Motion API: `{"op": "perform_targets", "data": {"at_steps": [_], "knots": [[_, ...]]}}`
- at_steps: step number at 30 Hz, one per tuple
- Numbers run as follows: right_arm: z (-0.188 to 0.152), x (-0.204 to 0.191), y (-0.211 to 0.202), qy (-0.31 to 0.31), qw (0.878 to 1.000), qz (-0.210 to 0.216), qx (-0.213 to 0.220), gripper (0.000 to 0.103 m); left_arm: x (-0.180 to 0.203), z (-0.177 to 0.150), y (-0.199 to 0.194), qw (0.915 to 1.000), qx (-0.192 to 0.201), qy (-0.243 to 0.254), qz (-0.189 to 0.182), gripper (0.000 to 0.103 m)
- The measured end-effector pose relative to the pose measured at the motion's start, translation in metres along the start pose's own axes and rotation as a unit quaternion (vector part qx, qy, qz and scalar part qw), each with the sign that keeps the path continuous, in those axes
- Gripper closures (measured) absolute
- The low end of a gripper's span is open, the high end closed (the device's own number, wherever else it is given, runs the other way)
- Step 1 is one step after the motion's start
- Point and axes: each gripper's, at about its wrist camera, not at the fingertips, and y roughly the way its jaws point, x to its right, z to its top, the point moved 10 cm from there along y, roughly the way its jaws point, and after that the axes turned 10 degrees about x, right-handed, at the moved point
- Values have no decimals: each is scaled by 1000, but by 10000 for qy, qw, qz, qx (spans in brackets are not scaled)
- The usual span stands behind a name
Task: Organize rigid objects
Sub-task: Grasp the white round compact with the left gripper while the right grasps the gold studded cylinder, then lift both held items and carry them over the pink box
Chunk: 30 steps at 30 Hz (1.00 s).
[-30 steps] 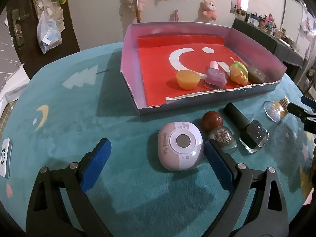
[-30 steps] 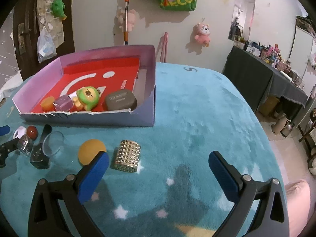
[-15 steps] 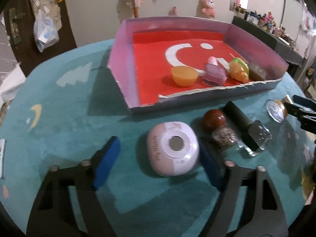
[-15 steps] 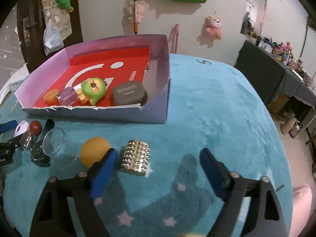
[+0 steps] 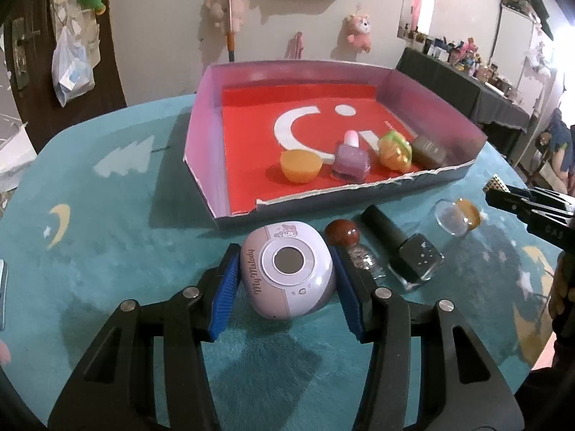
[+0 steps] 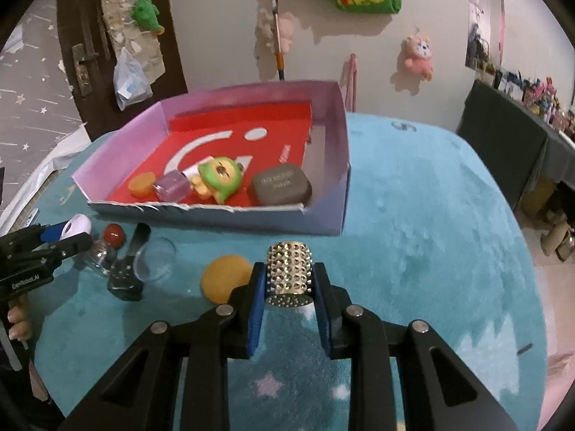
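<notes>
My left gripper [image 5: 285, 280] is shut on a pink and white My Melody case [image 5: 287, 273] resting on the teal mat. My right gripper [image 6: 289, 287] is shut on a silver studded cylinder [image 6: 289, 273], also on the mat. A purple box with a red floor [image 5: 201, 133] stands behind; it also shows in the right wrist view [image 6: 341, 186]. In it lie an orange cup [image 5: 300, 166], a purple bottle [image 5: 350, 160], a green and yellow toy [image 6: 217, 176] and a grey case [image 6: 280, 183].
On the mat in front of the box lie a red-capped glitter bottle [image 5: 346, 239], a black nail polish bottle [image 5: 402, 248], a clear dome [image 6: 154, 260] and an orange ball [image 6: 224, 278]. A dark cluttered table [image 6: 510, 143] stands at the right.
Both grippers moved forward and closed: the left onto the pink case, the right onto the studded cylinder. Both were open and short of these objects before.
</notes>
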Motion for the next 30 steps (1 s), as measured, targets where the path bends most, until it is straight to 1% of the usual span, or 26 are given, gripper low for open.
{"op": "perform_targets", "data": {"at_steps": [11,14,17,20,23,24,26,27,29,30], "knots": [[2,-10,-5,-51,9999,142,57,76,4,3,-6,10000,87,37,-22,55],[6,-10,-6,-50,9998,182,105,76,8,15,-8,9998,152,84,-94,55],[21,-15,-7,-113,9993,316,179,76,17,39,-5,9990,257,195,-297,55],[47,-24,0,-328,9980,465,268,76,27,66,14,9980,225,369,-458,55],[69,-32,17,-423,9972,588,179,76,32,84,38,9978,47,424,-504,55],[74,-36,25,-452,9968,653,96,76,32,90,49,9979,-22,438,-473,55],[85,-37,43,-554,9968,568,3,76,31,99,63,9980,-126,461,-412,55],[88,-37,54,-639,9965,517,-131,76,31,103,70,9980,-181,440,-426,55],[91,-38,73,-686,9957,507,-362,76,31,107,85,9975,-386,304,-510,55],[92,-36,80,-682,9955,479,-459,76,30,108,91,9974,-473,245,-485,55]]}}
